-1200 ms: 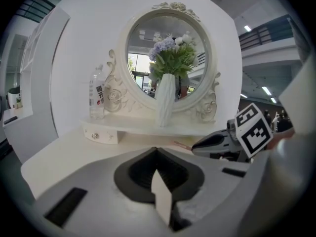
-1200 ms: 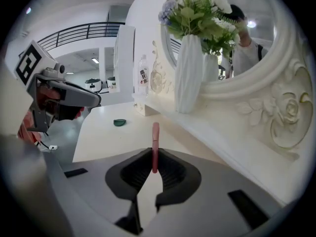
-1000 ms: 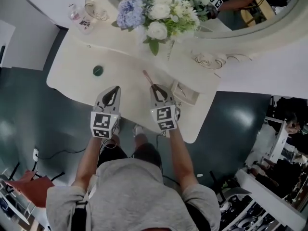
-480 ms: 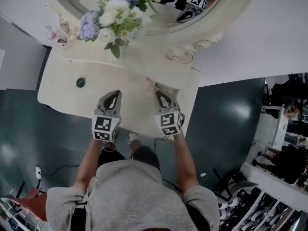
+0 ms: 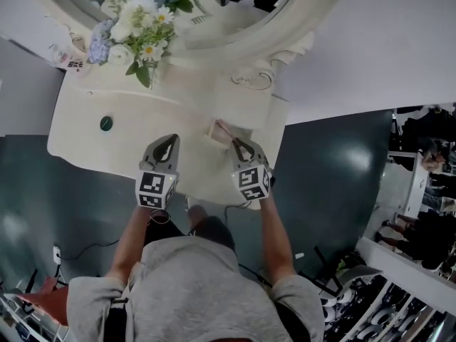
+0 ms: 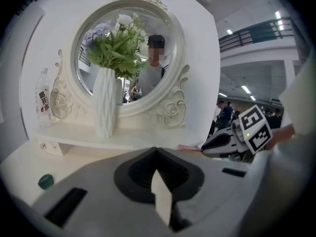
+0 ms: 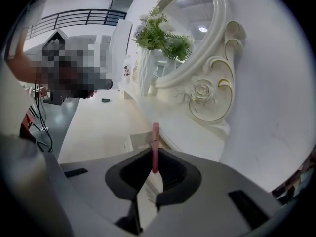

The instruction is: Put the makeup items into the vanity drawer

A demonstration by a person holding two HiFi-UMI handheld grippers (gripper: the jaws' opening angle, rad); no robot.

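Spreading beneath both tools, the white tabletop (image 5: pixel 142 109) carries a round mirror (image 5: pixel 299 20) along its far edge, beyond the tools, with a vase of flowers (image 5: pixel 132 16) ahead and to the left of the left tool (image 5: pixel 169 138). That tool is clenched, with nothing between its jaws. The right tool (image 5: pixel 236 142) grasps a slim pink stick (image 7: pixel 155 147), which pokes forward out of its jaws. Just ahead of its tips sits a small open drawer (image 5: pixel 216 131), and the stick's far end reaches over it. A green round item (image 5: pixel 106 123) lies well off to the left of the left tool. I judge the stick close to placed but not yet released. The green item, perhaps also makeup, is left; the drawer's contents cannot be seen.
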